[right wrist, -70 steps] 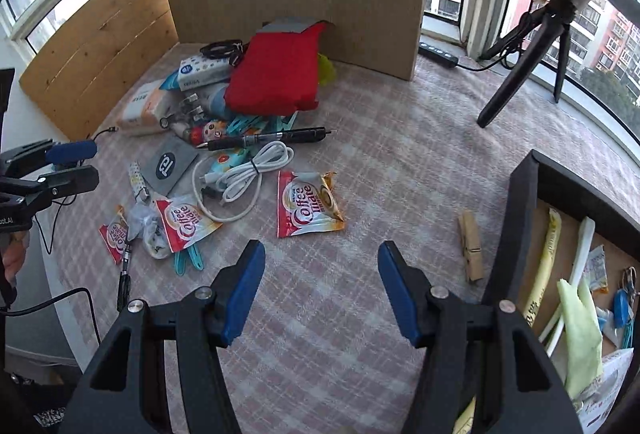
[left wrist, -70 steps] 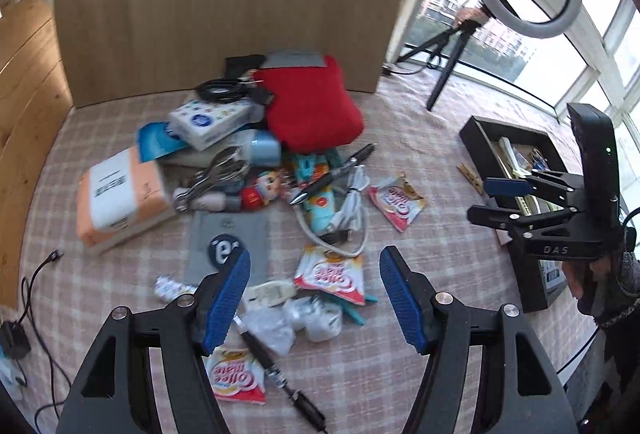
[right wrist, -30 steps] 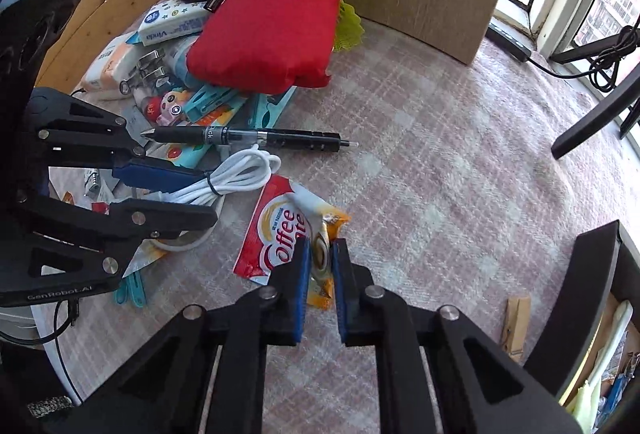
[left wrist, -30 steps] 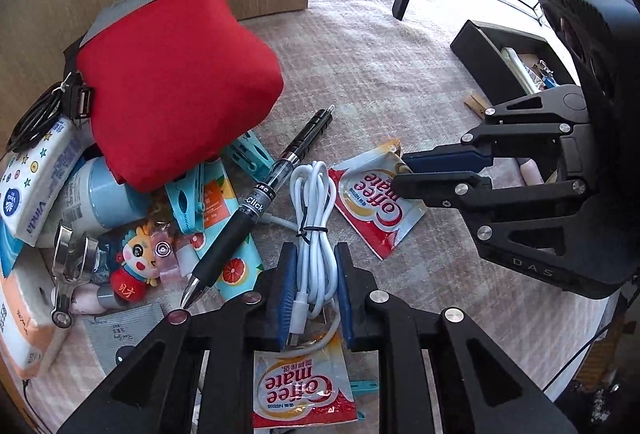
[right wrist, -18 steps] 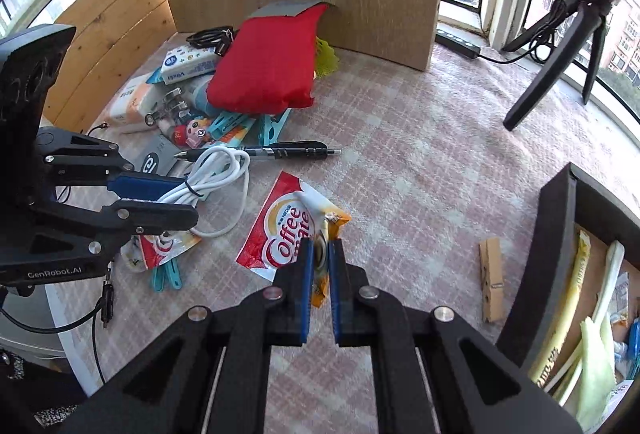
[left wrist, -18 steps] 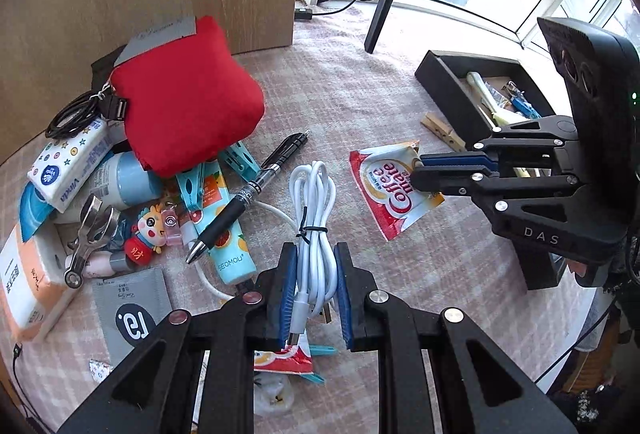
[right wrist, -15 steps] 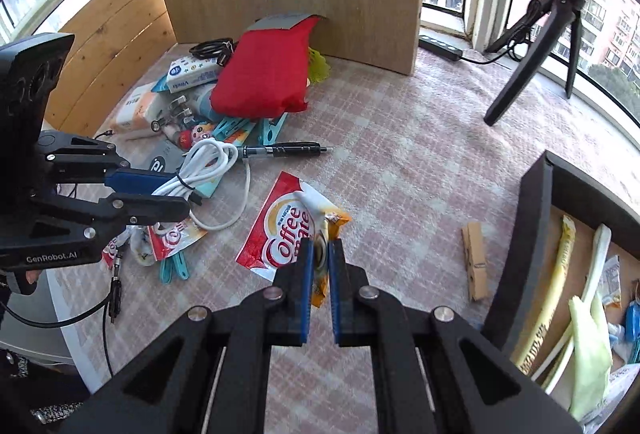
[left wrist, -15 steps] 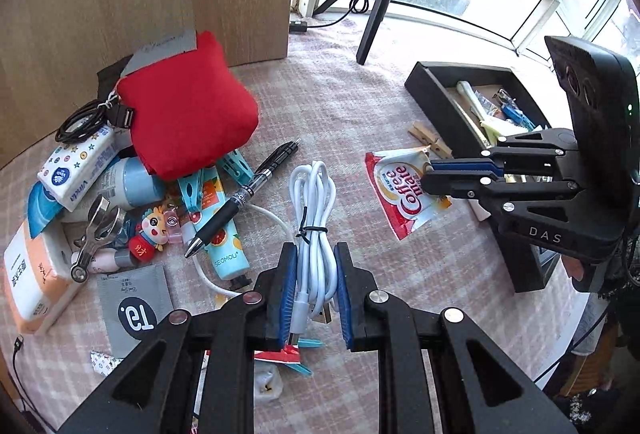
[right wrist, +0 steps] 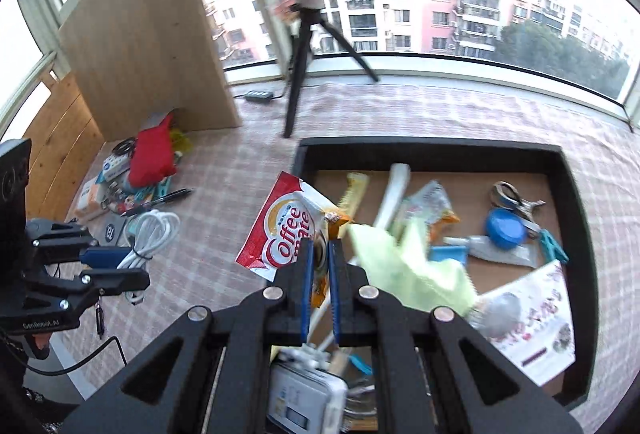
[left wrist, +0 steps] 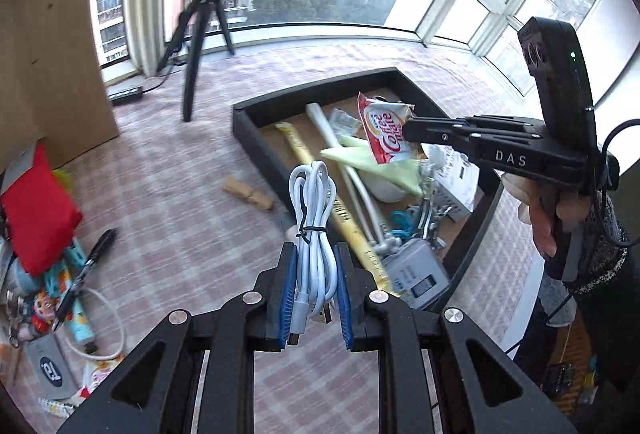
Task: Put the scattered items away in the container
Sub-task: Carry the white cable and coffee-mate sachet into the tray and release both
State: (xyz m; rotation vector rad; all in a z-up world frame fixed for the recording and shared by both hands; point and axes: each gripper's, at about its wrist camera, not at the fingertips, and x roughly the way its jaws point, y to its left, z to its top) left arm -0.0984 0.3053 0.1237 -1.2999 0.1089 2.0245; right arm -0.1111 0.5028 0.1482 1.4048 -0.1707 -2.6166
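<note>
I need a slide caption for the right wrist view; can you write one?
Right gripper holds a Coffee-mate sachet at the black tray; left gripper carries a white cable.

Daylight floods in through the windows at the far side, bright enough that the sky panes wash out to white in both views. The checked cloth on the desk is evenly lit, with only soft, faint shadows. Motion blur smears the ring light tripod, the wooden clothespin and the green cloth in the tray. Fisheye distortion bends the window frames into curves, and a dark round vignette closes off the corners. The near gripper fingers stay sharp.
</note>
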